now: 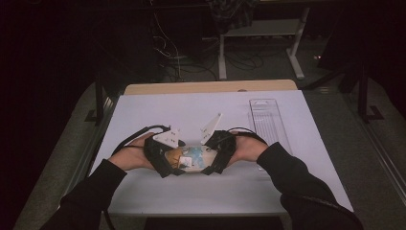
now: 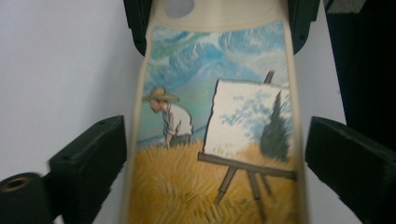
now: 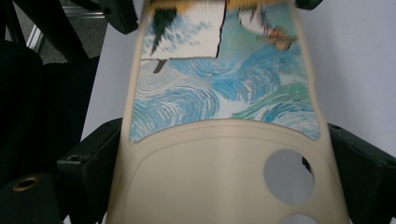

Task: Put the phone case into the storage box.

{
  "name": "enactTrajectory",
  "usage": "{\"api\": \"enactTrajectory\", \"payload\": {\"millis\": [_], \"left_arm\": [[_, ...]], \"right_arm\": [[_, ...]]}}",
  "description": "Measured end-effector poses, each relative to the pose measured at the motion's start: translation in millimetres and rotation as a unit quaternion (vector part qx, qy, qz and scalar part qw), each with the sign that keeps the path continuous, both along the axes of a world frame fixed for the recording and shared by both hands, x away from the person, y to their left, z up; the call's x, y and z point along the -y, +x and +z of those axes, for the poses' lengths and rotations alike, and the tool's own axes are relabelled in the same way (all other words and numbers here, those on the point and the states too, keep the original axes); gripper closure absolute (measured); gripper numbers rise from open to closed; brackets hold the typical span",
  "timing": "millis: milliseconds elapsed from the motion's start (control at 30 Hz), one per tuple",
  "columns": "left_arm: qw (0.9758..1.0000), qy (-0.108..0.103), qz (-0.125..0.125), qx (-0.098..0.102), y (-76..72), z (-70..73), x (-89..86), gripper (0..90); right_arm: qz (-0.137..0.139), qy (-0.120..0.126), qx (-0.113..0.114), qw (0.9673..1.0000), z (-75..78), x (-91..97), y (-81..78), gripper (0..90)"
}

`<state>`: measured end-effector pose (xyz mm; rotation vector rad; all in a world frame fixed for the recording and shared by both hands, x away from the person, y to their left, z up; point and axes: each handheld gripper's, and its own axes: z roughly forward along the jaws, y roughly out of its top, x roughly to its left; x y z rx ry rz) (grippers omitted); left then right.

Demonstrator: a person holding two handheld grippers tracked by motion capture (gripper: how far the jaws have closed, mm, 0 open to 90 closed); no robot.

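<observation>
High view: my left tool (image 1: 178,163) and right tool (image 1: 207,160) meet over a painted phone case (image 1: 191,157) on the white desk (image 1: 158,110).
Left tool view: the case (image 2: 215,140) between my jaws, gaps each side, released. Right tool view: jaws flank the case (image 3: 219,140); grip, I cannot tell.

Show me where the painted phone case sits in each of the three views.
High view: phone case low centre, between both hands.
Left gripper view: phone case runs up the middle, wheat field nearest.
Right gripper view: phone case in the middle, camera holes nearest.
Shared landmark: the painted easel canvas.
</observation>
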<state>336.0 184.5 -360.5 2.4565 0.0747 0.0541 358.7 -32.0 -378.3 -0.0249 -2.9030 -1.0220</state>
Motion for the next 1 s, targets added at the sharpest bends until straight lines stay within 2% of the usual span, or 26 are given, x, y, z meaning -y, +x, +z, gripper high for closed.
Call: {"api": "enactTrajectory", "payload": {"millis": [100,367,533,700,867,1000], "left_arm": [[1.0000,-0.003,0.008,0.000,0.8,1.2,-0.7,0.0],[0.9994,-0.015,0.032,0.003,4.8,3.2,-6.6,0.0],[0.9982,-0.025,0.055,0.005,6.6,4.4,-12.3,0.0],[0.9956,-0.038,0.086,0.006,9.2,7.6,-18.8,0.0],[0.9913,-0.047,0.123,0.008,9.8,9.3,-24.5,0.0],[0.9880,-0.059,0.142,0.013,10.3,10.2,-27.6,0.0]], "right_arm": [[-0.003,-0.001,-0.001,1.0000,-1.4,1.4,1.1,8.5],[-0.017,0.003,-0.008,0.9998,-5.0,6.2,1.9,9.0],[-0.024,0.008,-0.004,0.9997,-4.2,9.0,2.7,9.2],[-0.036,0.016,-0.001,0.9992,-1.1,13.6,4.1,9.4],[-0.059,0.018,-0.001,0.9981,-0.4,20.4,5.8,9.4],[-0.079,0.023,0.005,0.9966,-0.5,25.4,8.3,9.4]]}}
